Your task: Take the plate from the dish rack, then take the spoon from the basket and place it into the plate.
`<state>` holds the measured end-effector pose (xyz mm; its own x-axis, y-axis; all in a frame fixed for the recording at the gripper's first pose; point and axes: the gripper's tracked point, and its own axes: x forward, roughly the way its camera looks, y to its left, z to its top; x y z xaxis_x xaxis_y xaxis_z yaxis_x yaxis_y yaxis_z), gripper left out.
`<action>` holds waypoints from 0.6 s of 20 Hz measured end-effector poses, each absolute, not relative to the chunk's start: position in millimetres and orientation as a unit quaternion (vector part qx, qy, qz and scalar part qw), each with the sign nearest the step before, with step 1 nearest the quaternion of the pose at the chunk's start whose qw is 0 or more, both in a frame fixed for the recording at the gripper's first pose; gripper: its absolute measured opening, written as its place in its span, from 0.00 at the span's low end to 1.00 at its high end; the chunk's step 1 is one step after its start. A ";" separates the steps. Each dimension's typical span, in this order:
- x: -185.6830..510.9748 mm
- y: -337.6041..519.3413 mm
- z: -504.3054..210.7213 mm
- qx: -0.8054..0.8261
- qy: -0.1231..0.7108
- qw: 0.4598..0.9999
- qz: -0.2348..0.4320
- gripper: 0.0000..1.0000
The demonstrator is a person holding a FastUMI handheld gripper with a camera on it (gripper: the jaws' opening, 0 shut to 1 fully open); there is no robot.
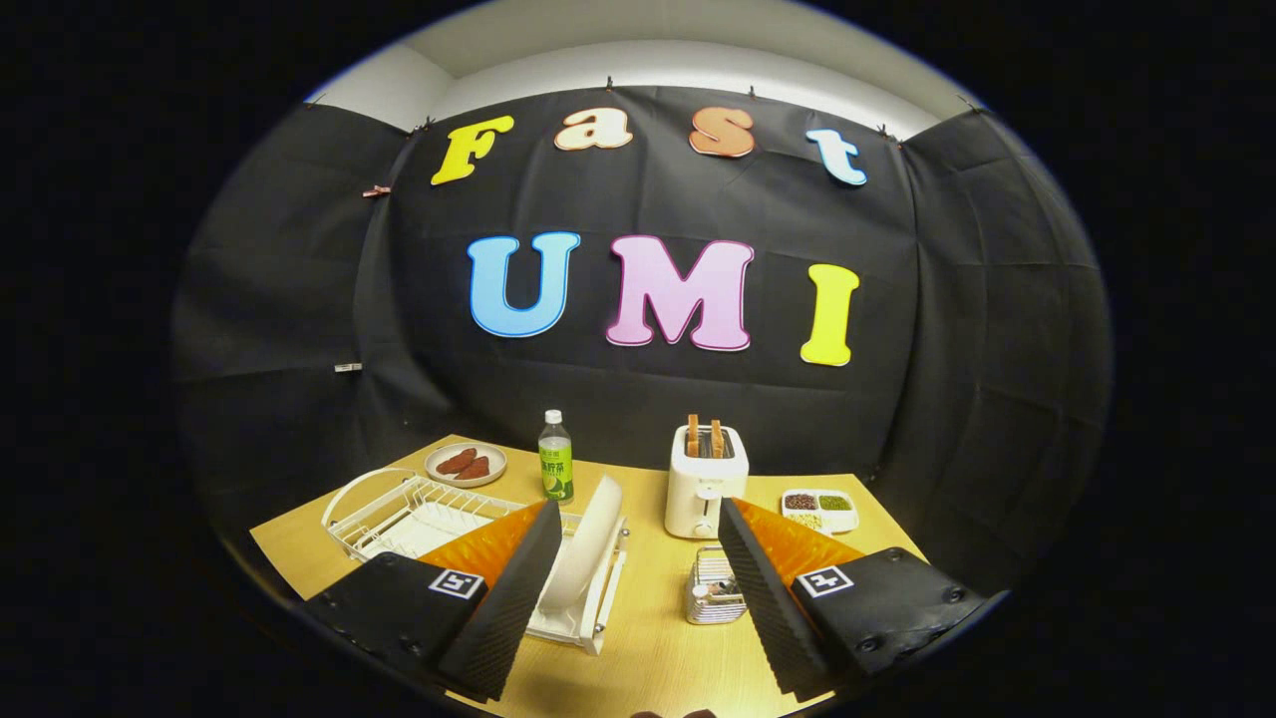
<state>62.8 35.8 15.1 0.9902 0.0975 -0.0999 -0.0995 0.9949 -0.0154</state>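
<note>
Two ribbed black fingers [518, 588] of the gripper [633, 588] stand wide apart above the wooden table [648, 658] and hold nothing. Between them, close to the left finger, one white plate [588, 548] stands on edge in the white dish rack [419, 514], leaning slightly, its upper rim toward the booth wall and its face turned toward the right finger. Just inside the right finger sits one small wire basket [714, 588] with what looks like metal cutlery in it; a spoon cannot be told apart there, nor which way it points. The rack runs off behind the left finger, its long axis crossing the table toward the far left corner. Beyond the fingers stands one white toaster [704, 489] with two slices of toast [704, 437] upright in its slots. Left of it is one green-labelled bottle [555, 459], and farther left one round dish [466, 464] with two brown pieces on it. Right of the toaster lies one divided white tray [820, 507] of beans.
</note>
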 end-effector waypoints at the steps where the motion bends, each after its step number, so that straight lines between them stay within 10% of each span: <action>1: 71.1 38.7 16.2 -0.014 0.060 0.997 0.054 0.97; 12: 154.6 66.9 -23.5 0.063 0.221 0.971 0.061 0.98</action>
<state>154.6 66.9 -23.5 0.8952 0.1470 -0.4208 -0.0911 0.9845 0.1501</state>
